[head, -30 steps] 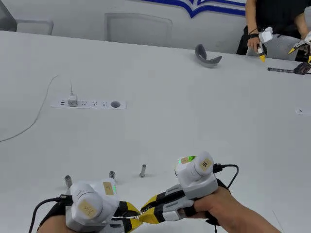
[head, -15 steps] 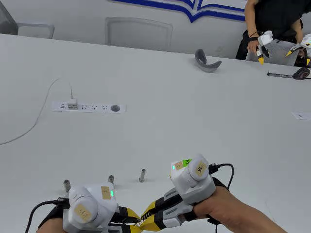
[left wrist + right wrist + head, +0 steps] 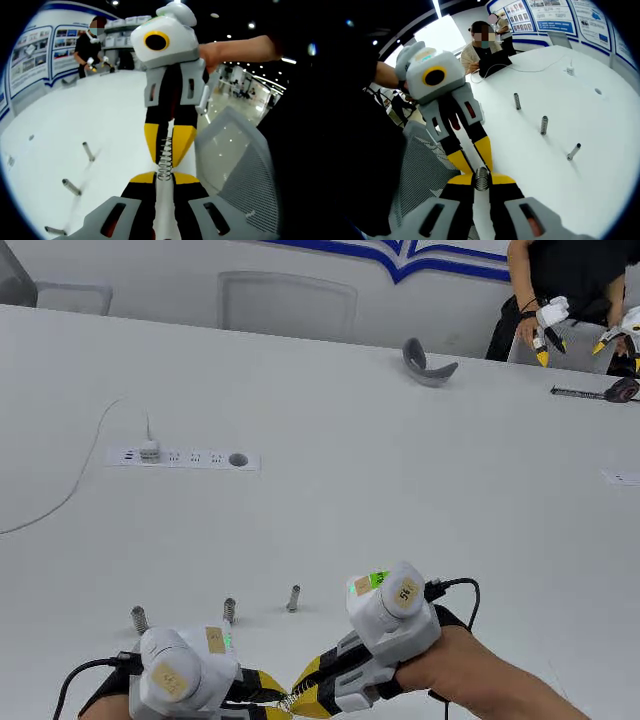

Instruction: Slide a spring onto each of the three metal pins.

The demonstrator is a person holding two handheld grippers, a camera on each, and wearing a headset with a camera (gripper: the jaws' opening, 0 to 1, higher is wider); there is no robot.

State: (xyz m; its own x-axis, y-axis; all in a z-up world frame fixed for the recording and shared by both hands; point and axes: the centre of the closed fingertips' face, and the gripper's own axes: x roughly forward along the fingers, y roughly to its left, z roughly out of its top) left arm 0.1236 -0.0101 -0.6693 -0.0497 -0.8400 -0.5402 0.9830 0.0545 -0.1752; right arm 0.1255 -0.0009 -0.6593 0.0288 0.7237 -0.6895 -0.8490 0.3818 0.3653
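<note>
Nothing's really moved in the last second: left gripper (image 3: 165, 178) and right gripper (image 3: 480, 179) stay nose to nose, each pinched tight on one end of a thin coiled spring (image 3: 164, 156). It's a tiny blur in the head view, where the left gripper is cut off at the bottom. Further out on the white table (image 3: 400, 490), left pin (image 3: 139, 619) and middle pin (image 3: 229, 609) wear springs, right pin (image 3: 293, 597) looks bare.

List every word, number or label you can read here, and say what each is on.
"5R", as best it reads: sticker on the right gripper.
Label on the left gripper: too blurred to read.
Wall posters: print too small.
Power strip: no readable marking.
</note>
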